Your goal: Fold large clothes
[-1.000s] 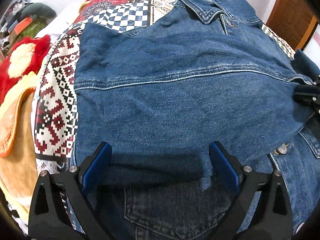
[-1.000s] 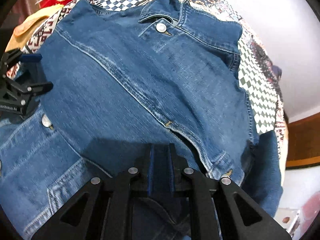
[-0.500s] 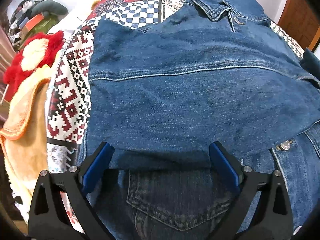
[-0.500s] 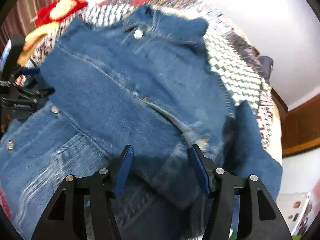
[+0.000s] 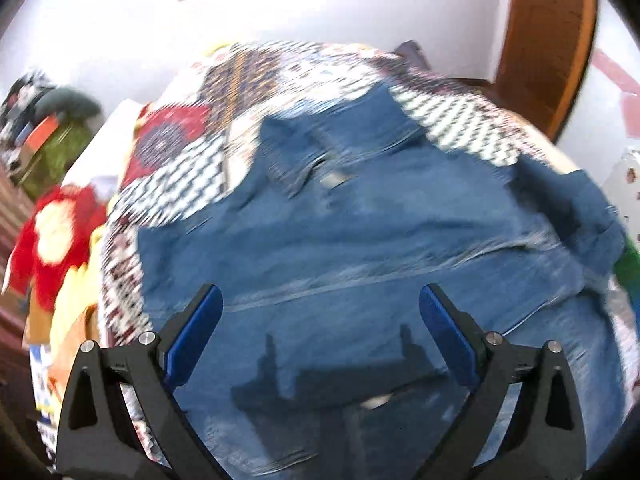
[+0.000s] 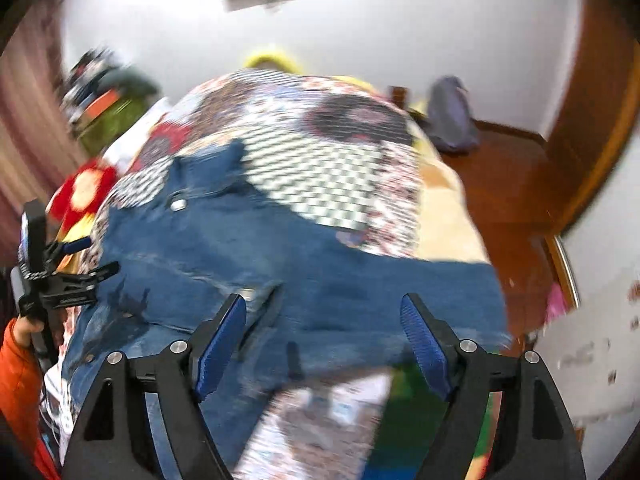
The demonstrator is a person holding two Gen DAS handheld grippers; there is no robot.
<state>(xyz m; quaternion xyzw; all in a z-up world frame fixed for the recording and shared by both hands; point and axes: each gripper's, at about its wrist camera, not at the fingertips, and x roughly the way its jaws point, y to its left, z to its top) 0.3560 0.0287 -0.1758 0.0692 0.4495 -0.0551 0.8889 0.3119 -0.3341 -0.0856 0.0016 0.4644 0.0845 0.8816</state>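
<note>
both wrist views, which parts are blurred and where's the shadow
Left wrist view: denim jacket and patterned quilt motion-smeared, left claw sharp, its shadow on the denim. Right wrist view: jacket and quilt also smeared, right claw crisp, fisheye bending the room edges.

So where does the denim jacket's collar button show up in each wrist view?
Left wrist: the collar button is a blurred pale smear just above centre, on the denim jacket.
Right wrist: the button sits left of centre, near the jacket's top edge.
Shared landmark: the checkered quilt patch.
</note>
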